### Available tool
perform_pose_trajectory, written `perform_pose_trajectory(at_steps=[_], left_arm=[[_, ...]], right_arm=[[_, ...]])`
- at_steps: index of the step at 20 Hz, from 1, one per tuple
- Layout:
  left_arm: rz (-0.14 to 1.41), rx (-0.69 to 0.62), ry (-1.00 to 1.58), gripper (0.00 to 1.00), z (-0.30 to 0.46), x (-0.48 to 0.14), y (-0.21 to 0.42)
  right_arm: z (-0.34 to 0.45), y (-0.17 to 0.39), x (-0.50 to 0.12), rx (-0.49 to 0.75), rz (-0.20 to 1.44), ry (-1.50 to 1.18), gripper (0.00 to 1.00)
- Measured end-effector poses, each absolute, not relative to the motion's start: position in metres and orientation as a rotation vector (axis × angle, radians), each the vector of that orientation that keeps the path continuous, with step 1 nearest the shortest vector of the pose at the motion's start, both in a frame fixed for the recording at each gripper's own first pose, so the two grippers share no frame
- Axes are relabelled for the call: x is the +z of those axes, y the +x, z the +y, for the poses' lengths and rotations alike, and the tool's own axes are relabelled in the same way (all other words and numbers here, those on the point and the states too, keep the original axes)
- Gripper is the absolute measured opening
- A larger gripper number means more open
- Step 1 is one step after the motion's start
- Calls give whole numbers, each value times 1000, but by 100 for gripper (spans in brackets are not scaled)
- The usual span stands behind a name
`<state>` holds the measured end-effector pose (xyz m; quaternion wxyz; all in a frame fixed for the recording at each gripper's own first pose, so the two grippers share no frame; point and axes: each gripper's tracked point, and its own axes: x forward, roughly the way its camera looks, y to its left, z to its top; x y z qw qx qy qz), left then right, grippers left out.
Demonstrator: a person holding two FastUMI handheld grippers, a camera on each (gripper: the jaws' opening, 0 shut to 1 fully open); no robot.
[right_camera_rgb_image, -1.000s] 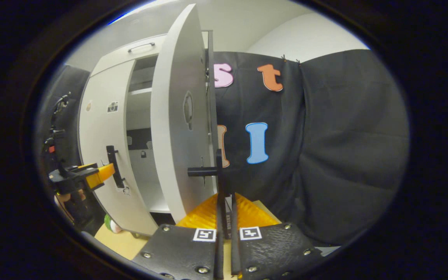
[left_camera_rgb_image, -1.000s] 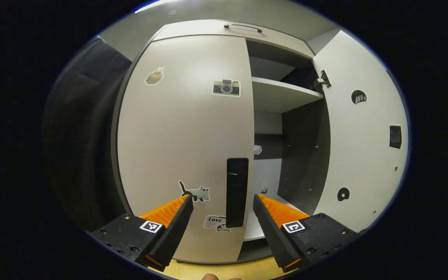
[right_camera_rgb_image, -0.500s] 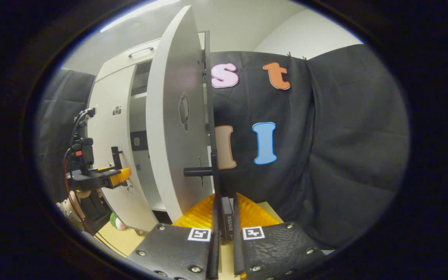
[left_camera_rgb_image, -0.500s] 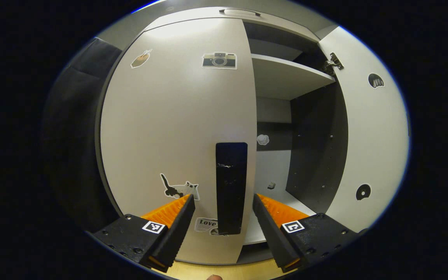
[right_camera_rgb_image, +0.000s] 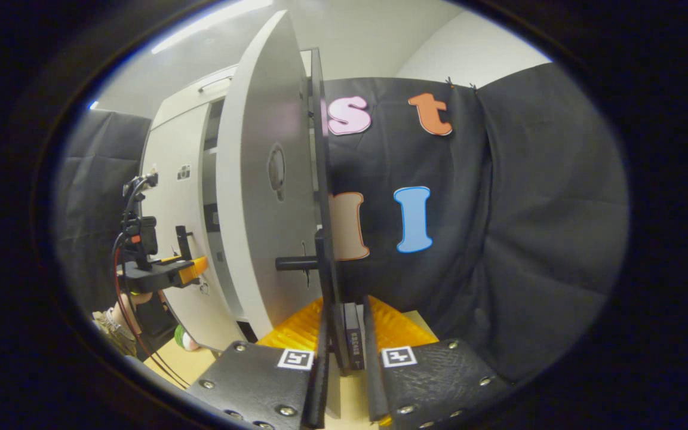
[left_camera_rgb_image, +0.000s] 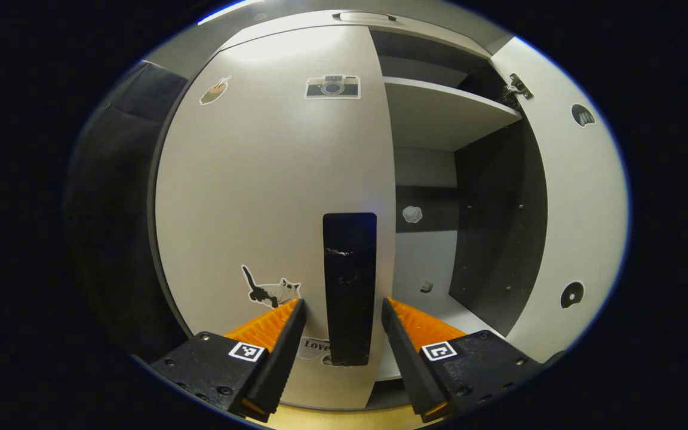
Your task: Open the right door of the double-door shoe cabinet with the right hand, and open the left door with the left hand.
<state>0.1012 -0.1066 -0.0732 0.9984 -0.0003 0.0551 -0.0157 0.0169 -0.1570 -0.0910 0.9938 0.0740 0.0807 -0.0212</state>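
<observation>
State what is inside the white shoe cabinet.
Inside the white shoe cabinet: a pale shelf, dark side wall and small stickers. The closed left door hides the rest.

Ahead of me the shoe cabinet (left_camera_rgb_image: 272, 179) stands on a pale wooden floor (right_camera_rgb_image: 183, 364). Through its open right half I see a white upper shelf (left_camera_rgb_image: 433, 113) and a white bottom shelf (left_camera_rgb_image: 439, 304), with one small grey object (left_camera_rgb_image: 426, 288) lying on the bottom shelf; what it is I cannot tell.
</observation>
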Motion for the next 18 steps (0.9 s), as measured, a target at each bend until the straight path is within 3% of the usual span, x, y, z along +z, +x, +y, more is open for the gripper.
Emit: perform_pose_trajectory(at_steps=[2, 5, 6, 7, 9, 10, 11, 12, 13, 14, 18], left_arm=[[106, -28, 5, 74, -106, -72, 102], [103, -34, 1, 43, -110, -72, 102], [104, -29, 11, 41, -110, -72, 102], [109, -30, 20, 36, -110, -73, 102], [108, -36, 15, 34, -109, -72, 102], [108, -39, 14, 33, -110, -72, 101], [110, -41, 19, 32, -109, -72, 101], [114, -43, 23, 31, -109, -73, 101], [114, -45, 24, 29, -109, -73, 101], [116, -47, 23, 28, -109, -73, 101], [122, -64, 5, 23, -109, -73, 98]], right_arm=[[-159, 15, -92, -35, 162, 153, 32], [-162, 15, -93, -31, 165, 176, 35], [-163, 15, -94, -30, 165, 186, 36], [-163, 15, -94, -29, 165, 195, 49], [-163, 14, -96, -26, 169, 212, 39], [-165, 13, -97, -32, 170, 217, 47], [-165, 11, -97, -33, 174, 223, 40], [-167, 8, -98, -38, 176, 229, 51], [-166, 6, -100, -40, 180, 236, 44], [-168, 1, -102, -44, 186, 242, 54], [-171, -12, -110, -74, 202, 257, 57]])
